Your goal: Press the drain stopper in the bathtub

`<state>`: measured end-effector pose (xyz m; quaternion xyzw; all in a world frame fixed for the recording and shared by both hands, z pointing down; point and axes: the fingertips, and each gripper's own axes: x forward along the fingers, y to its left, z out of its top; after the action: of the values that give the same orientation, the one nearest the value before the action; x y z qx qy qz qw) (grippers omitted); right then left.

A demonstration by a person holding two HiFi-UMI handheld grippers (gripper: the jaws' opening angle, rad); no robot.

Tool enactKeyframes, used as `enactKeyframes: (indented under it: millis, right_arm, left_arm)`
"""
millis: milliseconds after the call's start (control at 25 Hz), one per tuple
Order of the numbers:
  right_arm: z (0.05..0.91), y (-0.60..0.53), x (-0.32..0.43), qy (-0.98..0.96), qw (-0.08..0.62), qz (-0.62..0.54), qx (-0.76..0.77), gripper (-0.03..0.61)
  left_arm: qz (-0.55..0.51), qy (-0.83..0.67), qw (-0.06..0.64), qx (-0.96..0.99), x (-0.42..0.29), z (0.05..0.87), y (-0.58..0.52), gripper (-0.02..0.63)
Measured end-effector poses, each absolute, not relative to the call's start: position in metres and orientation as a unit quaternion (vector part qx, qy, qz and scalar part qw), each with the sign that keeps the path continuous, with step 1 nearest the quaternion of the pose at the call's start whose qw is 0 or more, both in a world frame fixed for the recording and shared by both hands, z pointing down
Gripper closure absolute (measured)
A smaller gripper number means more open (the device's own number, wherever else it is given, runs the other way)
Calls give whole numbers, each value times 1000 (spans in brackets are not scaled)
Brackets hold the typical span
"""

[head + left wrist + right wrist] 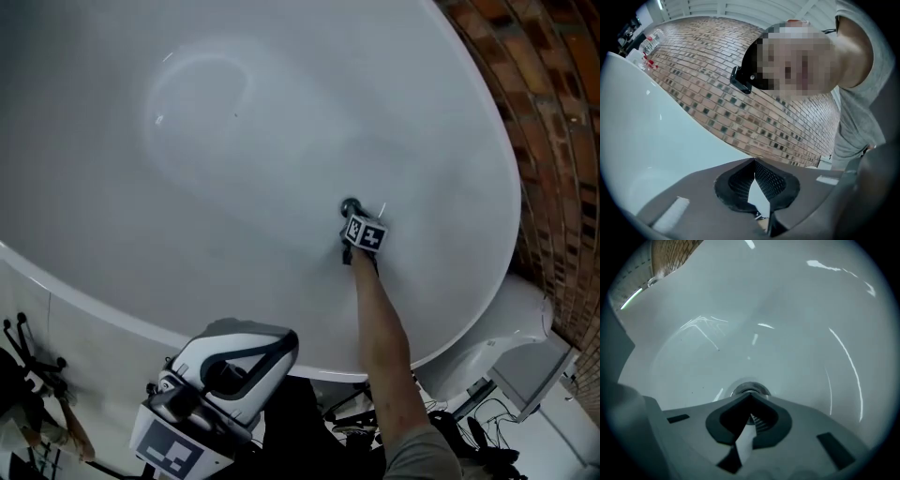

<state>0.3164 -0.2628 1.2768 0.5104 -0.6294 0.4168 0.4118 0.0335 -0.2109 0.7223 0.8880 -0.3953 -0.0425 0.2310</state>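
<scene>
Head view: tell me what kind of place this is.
Probably a bathroom, perhaps a display or test room: a large white oval bathtub with a round chrome drain stopper, beside a red-brown brick wall.

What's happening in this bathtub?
A person leans over a white tub, reaching the right gripper, jaws together, down to the drain stopper at the bottom. Its tip is right at the stopper; whether it presses yet is unclear. The left gripper, shut and empty, is held outside the tub.
</scene>
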Motion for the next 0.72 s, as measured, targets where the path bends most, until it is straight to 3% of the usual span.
enactKeyframes:
  millis: [80, 200, 360, 560, 720]
  right_arm:
    - [1261, -271, 325, -615, 375, 456, 523, 561]
    - [1168, -295, 318, -637, 239, 489, 545, 563]
    - [940, -307, 293, -713, 53, 446, 539, 565]
    - [622, -241, 301, -765, -172, 322, 531, 566]
    - [393, -118, 256, -814, -247, 193, 490, 566]
  left_arm:
    - [-37, -392, 227, 890, 32, 717, -211, 609]
    - [-36, -387, 212, 897, 22, 679, -208, 609]
    - [-53, -368, 183, 910, 8, 577, -193, 609]
    - [-101, -338, 119, 928, -11, 424, -163, 609]
    - [-148, -322, 74, 932, -42, 304, -108, 585]
